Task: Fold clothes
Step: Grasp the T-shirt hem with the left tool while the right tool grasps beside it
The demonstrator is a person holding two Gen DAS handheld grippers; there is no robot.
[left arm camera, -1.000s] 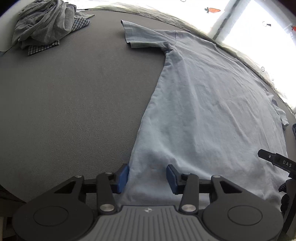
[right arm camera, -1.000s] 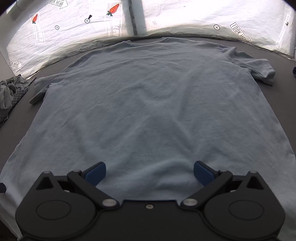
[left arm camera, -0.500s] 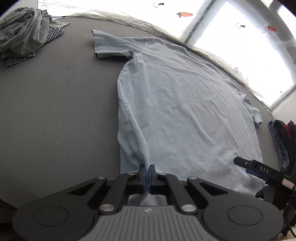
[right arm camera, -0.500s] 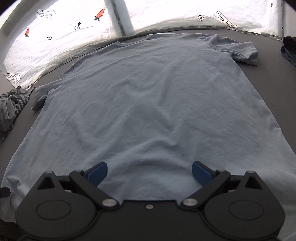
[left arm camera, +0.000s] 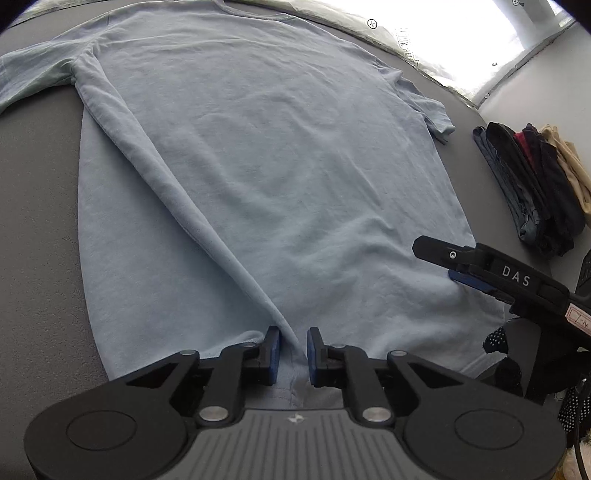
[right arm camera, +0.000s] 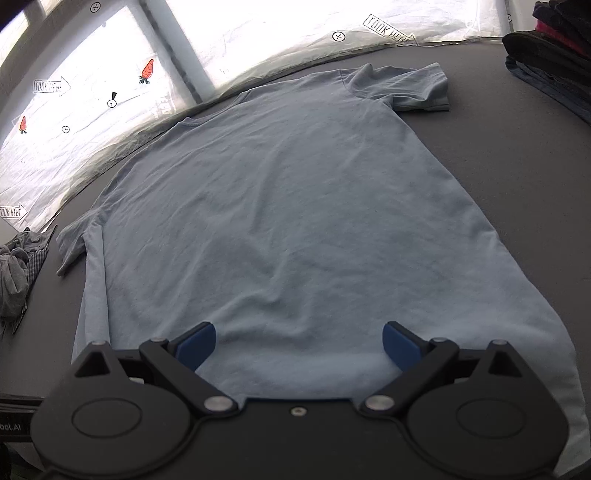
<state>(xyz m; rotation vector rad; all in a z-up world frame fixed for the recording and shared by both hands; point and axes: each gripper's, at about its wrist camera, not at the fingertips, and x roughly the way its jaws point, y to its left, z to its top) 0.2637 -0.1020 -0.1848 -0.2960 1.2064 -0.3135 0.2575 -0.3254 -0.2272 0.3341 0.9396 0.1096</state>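
Your left gripper [left arm camera: 293, 356] sits at the hem of the light blue T-shirt [left arm camera: 258, 166], and its jaws are opening: a raised ridge of cloth runs up between the blue pads, but they do not press on it. The fold it makes looks only half laid, a long crease going from the hem up toward the left sleeve [left arm camera: 29, 74]. I think you should let the cloth drop fully before you pull away, so the fold edge stays straight and does not drag back with the pads.

Your right gripper [right arm camera: 299, 345] hovers over the hem nearer the other side, with its jaws spread wide and nothing between them except the flat shirt below. In my judgement it should take the hem corner on its own side and bring that side inward in the same way, parallel to the first crease.

The shirt lies flat on the dark grey table [left arm camera: 37, 221], collar at the far end, both sleeves spread out. It has some soft wrinkles, so smoothing first may help.

Farther right, a stack of folded clothes [left arm camera: 532, 184] waits near the table edge. Far left lies a crumpled grey pile [right arm camera: 14, 273]. Behind the table, bright windows are covered with a white sheet [right arm camera: 277, 33] with carrot pictures.
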